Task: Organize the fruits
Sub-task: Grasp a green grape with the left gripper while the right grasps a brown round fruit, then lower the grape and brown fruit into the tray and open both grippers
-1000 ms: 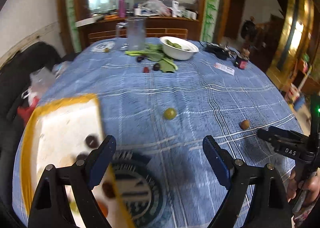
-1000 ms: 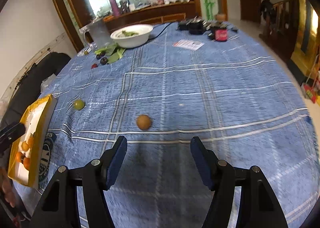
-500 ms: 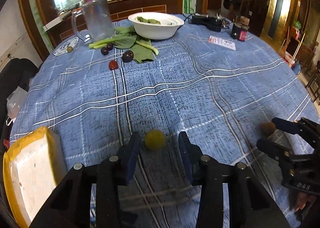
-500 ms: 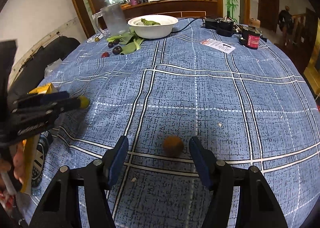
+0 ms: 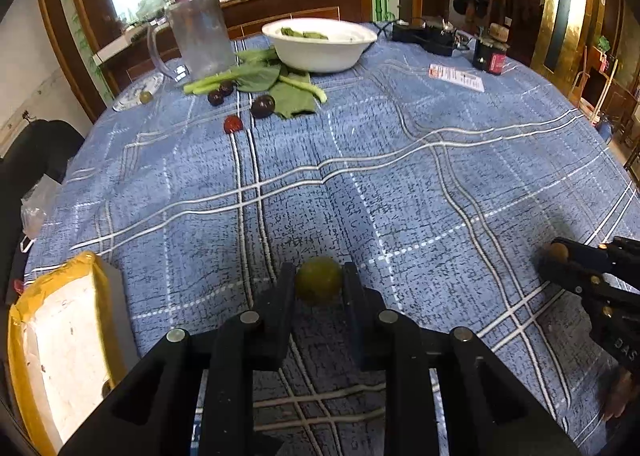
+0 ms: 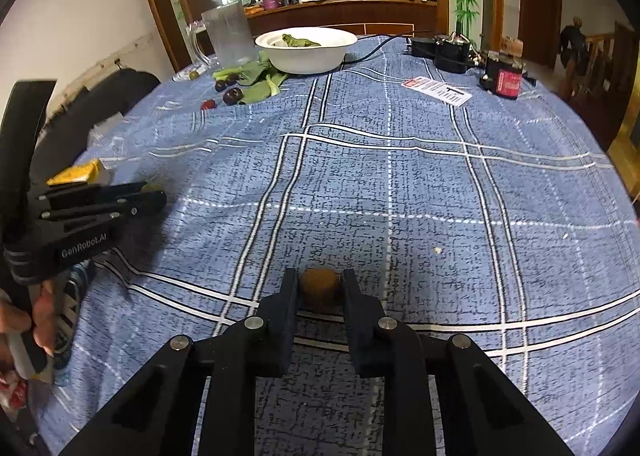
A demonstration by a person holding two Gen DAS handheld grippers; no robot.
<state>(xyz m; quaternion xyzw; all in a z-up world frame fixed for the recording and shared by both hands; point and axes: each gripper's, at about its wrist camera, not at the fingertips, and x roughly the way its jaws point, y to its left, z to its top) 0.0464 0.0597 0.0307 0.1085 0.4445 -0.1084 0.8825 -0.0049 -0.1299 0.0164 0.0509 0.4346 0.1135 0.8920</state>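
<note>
My left gripper [image 5: 319, 278] is shut on a round green fruit [image 5: 319, 283] low over the blue checked tablecloth [image 5: 400, 175]. My right gripper [image 6: 319, 284] is shut on a small brown fruit [image 6: 319, 290] on the cloth. The left gripper also shows at the left of the right wrist view [image 6: 152, 195], and the right gripper with the brown fruit at the right of the left wrist view [image 5: 560, 256]. A yellow-rimmed white tray [image 5: 60, 340] lies at my near left. Dark plums [image 5: 263, 106] and a red fruit [image 5: 233, 124] lie far back by green leaves [image 5: 276, 83].
A white bowl [image 5: 320, 43] with greens and a clear jug [image 5: 198, 35] stand at the far side. A paper card [image 5: 456, 76], a red-labelled black jar [image 5: 490, 57] and black devices with a cable [image 5: 424, 35] sit at the far right. A dark chair [image 6: 100, 103] stands left.
Both grippers have moved forward and down to the fruits and closed on them: the left on the green fruit, the right on the brown fruit.
</note>
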